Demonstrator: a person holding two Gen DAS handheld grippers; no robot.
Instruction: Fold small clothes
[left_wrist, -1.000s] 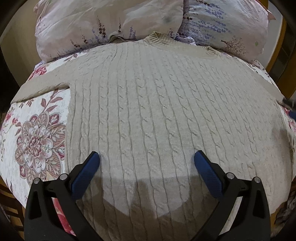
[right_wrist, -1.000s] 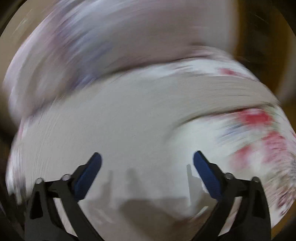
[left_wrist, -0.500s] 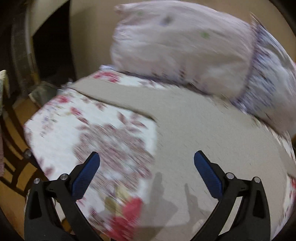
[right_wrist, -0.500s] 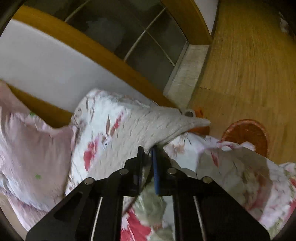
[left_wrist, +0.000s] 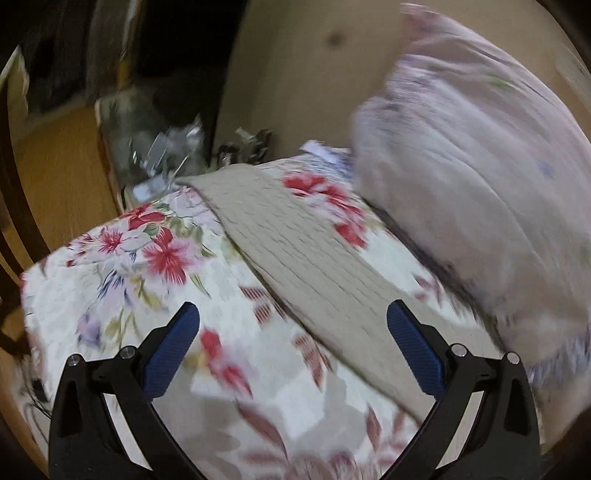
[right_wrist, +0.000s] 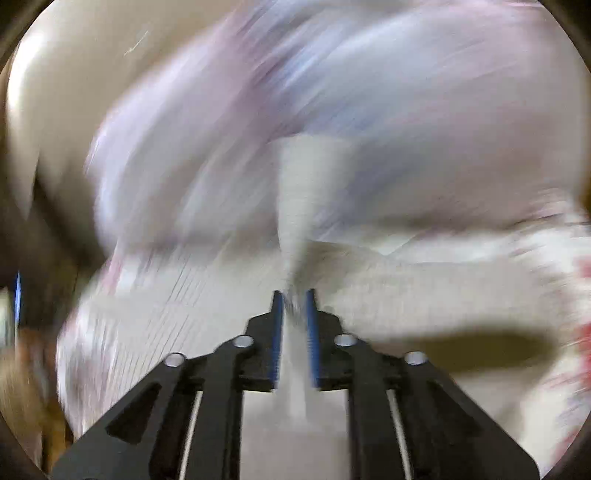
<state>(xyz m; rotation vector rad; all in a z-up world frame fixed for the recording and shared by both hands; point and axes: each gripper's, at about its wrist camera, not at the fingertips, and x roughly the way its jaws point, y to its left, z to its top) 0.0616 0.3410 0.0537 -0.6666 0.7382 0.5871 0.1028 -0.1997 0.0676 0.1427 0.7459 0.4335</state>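
Folding's barely begun, I'd say: right tongs (right_wrist: 294, 295) clenched on a beige sweater sleeve (right_wrist: 295, 206), view v. blurred. Left tongs (left_wrist: 293, 325) spread wide, holding nothing, above the other sleeve (left_wrist: 295, 258) lying flat on the floral bed (left_wrist: 122, 295) beside the pillow (left_wrist: 480, 184). Body fold not yet done.

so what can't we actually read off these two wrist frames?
- Right wrist view: heavy motion blur. The right gripper is shut on the sweater sleeve, but the sweater body and pillow behind it are only smears.
- Left wrist view: the left sleeve runs past the open left gripper and is cut off by its right finger and the frame edge.
- Clutter beyond the bed: too blurred to identify.
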